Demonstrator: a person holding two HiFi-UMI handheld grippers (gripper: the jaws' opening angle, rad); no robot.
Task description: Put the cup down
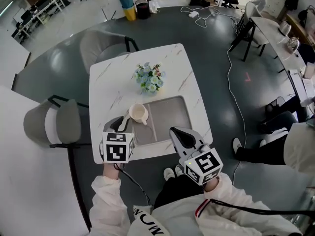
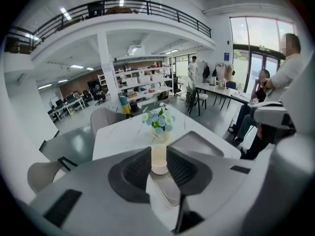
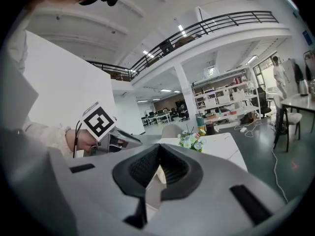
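Note:
A cream cup (image 1: 138, 113) hangs just over the left edge of the grey tray (image 1: 172, 117) on the white marble table (image 1: 110, 90). My left gripper (image 1: 126, 120) is shut on the cup. In the left gripper view the cup (image 2: 159, 159) sits between the two dark pads (image 2: 136, 168), upright, with the tray (image 2: 167, 191) beneath it. My right gripper (image 1: 175, 131) hovers over the table's near edge by the tray's front right corner. Its jaws are shut with nothing in them. In its own view the right gripper (image 3: 158, 154) points toward the left gripper's marker cube (image 3: 98, 121).
A small vase of blue and white flowers (image 1: 149, 78) stands at the table's middle, behind the tray. Grey chairs stand at the left (image 1: 54, 124) and the far side (image 1: 106, 45). A seated person (image 1: 288, 144) and a floor cable (image 1: 236, 107) are on the right.

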